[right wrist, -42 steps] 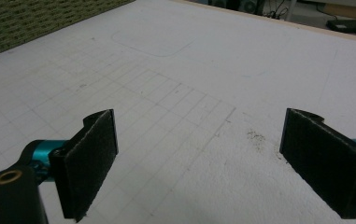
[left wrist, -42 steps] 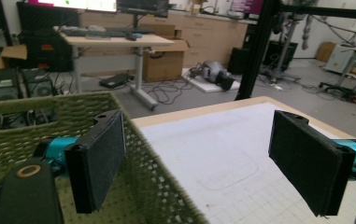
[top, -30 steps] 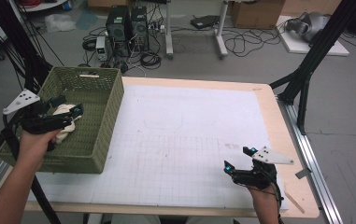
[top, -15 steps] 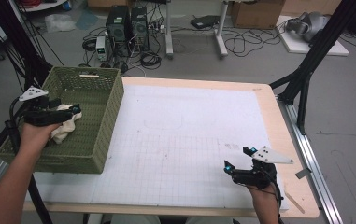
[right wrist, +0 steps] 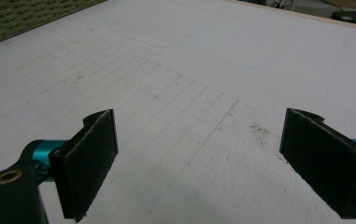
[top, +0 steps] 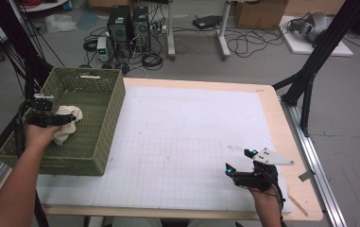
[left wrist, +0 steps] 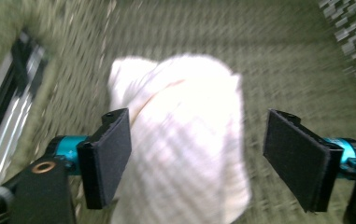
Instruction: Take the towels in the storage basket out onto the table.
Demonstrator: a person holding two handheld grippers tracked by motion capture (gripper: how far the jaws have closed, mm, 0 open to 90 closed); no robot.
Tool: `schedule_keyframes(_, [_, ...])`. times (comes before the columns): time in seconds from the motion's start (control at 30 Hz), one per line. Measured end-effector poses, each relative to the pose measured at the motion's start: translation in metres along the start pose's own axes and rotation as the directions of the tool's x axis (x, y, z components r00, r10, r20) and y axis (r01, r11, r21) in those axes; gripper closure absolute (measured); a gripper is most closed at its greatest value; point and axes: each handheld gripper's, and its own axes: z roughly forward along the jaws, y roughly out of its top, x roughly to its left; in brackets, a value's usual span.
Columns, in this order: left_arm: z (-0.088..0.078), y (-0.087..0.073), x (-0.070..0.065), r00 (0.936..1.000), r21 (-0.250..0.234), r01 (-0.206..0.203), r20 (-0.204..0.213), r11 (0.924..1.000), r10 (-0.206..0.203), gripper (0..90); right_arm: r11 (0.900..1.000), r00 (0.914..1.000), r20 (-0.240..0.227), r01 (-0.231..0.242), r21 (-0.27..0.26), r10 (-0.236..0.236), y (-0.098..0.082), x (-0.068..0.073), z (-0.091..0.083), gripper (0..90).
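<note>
While your left gripper [top: 69,119] reaches into the green basket [top: 103,124], its jaws have just been closing a little but stand apart around the white cloth [left wrist: 185,135], which lies on the basket floor, ungripped. Your right gripper [top: 238,163] rests open over the gridded mat [top: 187,142], clear of the work.

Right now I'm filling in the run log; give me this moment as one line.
left gripper: open, jaws just closing around white cloth | cloth: in green basket | right gripper: open over white mat
</note>
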Motion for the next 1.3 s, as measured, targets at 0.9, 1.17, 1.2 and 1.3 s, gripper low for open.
schedule_keyframes(0.9, [0.011, -0.005, 0.006, 0.9988, 0.189, 0.045, 0.009, 0.9809, -0.047, 72.7, 1.0, 0.9997, 0.011, -0.02, 0.008, 0.02, -0.002, -0.004, -0.004, 10.7])
schedule_keyframes(1.17, [-0.002, -0.001, 0.012, 0.9885, 0.066, 0.134, 0.062, 0.9888, -0.138, 73.1, 1.0, 0.9994, 0.017, -0.031, 0.003, 0.031, -0.003, -0.006, -0.007, 10.7])
schedule_keyframes(1.2, [-0.004, -0.001, 0.012, 0.9866, 0.048, 0.143, 0.072, 0.9886, -0.146, 73.1, 1.0, 0.9994, 0.018, -0.028, 0.002, 0.028, -0.003, -0.006, -0.007, 10.7])
schedule_keyframes(1.3, [-0.011, 0.001, 0.011, 0.983, -0.027, 0.152, 0.108, 0.988, -0.148, 73.1, 0.999, 0.999, 0.021, -0.039, 0.002, 0.038, -0.004, -0.007, -0.007, 10.7])
